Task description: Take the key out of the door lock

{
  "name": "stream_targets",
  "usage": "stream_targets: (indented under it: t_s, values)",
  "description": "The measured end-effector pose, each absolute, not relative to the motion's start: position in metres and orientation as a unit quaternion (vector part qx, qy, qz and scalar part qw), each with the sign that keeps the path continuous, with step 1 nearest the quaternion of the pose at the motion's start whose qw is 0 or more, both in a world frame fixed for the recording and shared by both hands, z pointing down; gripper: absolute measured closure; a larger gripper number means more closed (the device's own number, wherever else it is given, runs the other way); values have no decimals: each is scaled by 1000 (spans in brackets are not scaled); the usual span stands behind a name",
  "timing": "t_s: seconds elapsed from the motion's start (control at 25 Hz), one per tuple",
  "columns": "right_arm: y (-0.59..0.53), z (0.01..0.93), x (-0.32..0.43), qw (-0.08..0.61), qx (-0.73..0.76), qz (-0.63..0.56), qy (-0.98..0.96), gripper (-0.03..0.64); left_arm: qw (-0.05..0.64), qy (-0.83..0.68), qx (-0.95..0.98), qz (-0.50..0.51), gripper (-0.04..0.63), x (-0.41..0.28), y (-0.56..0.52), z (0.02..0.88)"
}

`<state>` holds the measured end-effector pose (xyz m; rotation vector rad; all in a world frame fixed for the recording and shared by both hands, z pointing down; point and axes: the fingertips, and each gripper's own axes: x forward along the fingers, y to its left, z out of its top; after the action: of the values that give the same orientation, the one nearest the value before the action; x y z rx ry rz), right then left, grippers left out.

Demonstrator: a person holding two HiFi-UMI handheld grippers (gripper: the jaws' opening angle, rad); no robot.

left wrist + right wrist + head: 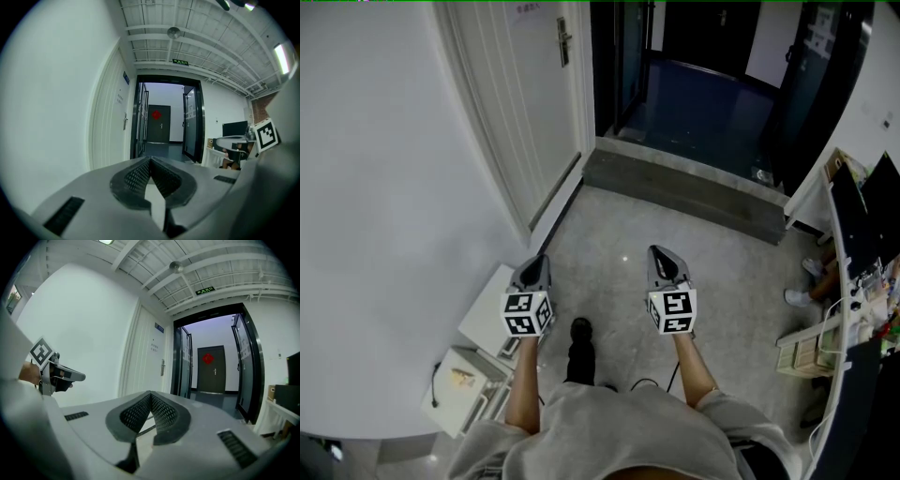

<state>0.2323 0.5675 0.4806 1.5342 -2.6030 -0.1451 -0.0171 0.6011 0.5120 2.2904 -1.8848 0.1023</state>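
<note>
Approach stage of key removal; the lock is not yet reached. White door (525, 112) stands ahead and to the left of the person, and its lock plate with lever handle (564, 42) sits on the door edge nearest the dark doorway (694, 84). Whether a key is in the lock cannot be told, as it is too small in all 3 views. Left gripper (541, 258) and right gripper (655, 249) are held side by side, well short of the door, each with its fingers closed tip to tip on nothing.

Probable risks:
1. Closed fingers would butt against the key instead of straddling it, so they need to open before contact.
2. A small flat key gives little purchase, and an off-centre grip may slip.
3. Pulling while the key is turned away from its release position would jam it or tug the door.
4. The lever handle may foul the fingers.
5. The stone threshold (684, 192) beside the door could catch a foot.
</note>
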Motion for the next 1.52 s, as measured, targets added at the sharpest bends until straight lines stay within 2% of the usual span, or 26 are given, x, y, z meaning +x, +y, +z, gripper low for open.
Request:
stream_targets:
  t_s: [0.48, 1.16, 1.52]
  values:
    - [457, 491, 192, 74, 509, -55, -856, 594, 91, -616, 782, 28, 577, -44, 479, 525]
    - [181, 451, 93, 74, 515, -78, -851, 594, 78, -600, 796, 12, 577, -133, 195, 486]
    - [88, 465, 54, 76, 517, -75, -849, 594, 78, -592, 802, 22, 577, -168, 97, 496]
